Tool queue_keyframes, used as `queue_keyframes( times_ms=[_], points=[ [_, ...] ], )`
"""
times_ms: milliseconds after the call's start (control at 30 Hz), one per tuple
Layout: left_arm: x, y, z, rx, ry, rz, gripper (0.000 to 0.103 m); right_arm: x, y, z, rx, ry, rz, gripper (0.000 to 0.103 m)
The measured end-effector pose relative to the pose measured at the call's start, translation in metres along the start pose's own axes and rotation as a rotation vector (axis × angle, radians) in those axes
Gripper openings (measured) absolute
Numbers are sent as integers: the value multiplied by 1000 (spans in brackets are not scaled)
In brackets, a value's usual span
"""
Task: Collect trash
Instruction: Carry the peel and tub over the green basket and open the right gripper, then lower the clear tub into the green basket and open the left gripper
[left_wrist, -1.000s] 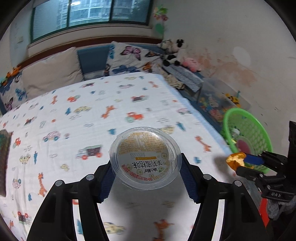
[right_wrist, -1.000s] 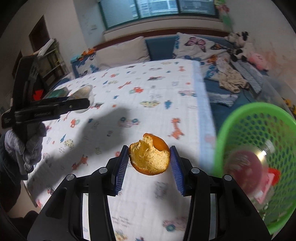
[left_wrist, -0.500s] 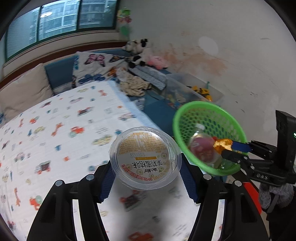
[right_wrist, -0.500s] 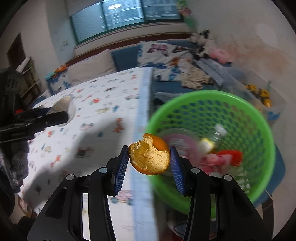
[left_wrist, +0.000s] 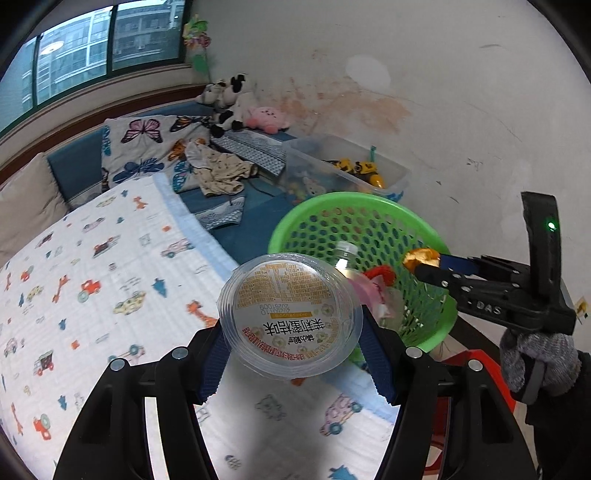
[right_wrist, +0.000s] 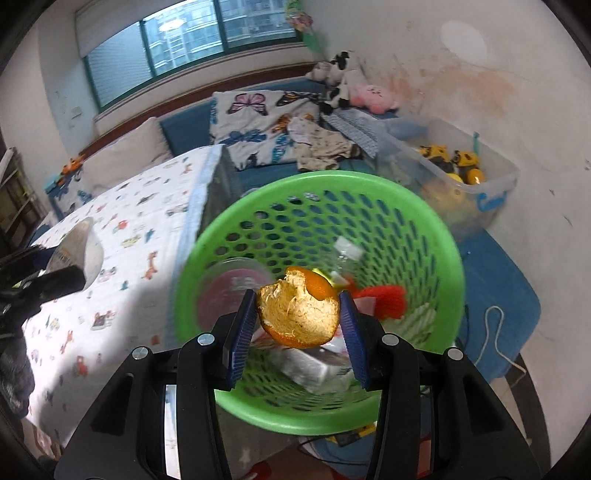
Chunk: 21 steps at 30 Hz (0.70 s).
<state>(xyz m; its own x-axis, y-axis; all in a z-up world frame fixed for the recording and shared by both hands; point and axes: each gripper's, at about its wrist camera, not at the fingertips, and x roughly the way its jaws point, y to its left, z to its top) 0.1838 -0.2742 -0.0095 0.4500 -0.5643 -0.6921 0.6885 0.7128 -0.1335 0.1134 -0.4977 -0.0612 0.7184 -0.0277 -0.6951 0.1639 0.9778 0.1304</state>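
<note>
My left gripper (left_wrist: 291, 352) is shut on a clear plastic cup (left_wrist: 290, 314) with a printed foil lid, held over the bed's edge, left of the green basket (left_wrist: 295, 229). My right gripper (right_wrist: 297, 328) is shut on an orange peel (right_wrist: 299, 314) and holds it above the green basket (right_wrist: 424, 221). The peel and right gripper also show in the left wrist view (left_wrist: 423, 258). The basket holds a clear bottle (right_wrist: 345, 247), a red wrapper (right_wrist: 386, 297) and a pink-lidded container (right_wrist: 236, 291).
The bed with a cartoon-print sheet (left_wrist: 92, 266) lies left of the basket. A clear bin of yellow toys (right_wrist: 454, 166) stands behind the basket by the wall. Pillows, clothes and plush toys (left_wrist: 236, 107) lie on the blue bench.
Both grippers moved right, off the bed. The right gripper with the peel went from beside the basket to over its opening. The left gripper with the cup came closer to the basket.
</note>
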Motion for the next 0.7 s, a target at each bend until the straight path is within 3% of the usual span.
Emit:
queue_keyframes(
  times_ms=[167,700],
  points=[
    [6,-13,3,19,5,-17,63,0,-9,4,6,-10,-37,47],
    [23,-30,4,42,32,-57,63,-15,-22,9,24,-47,-69,67]
  ],
)
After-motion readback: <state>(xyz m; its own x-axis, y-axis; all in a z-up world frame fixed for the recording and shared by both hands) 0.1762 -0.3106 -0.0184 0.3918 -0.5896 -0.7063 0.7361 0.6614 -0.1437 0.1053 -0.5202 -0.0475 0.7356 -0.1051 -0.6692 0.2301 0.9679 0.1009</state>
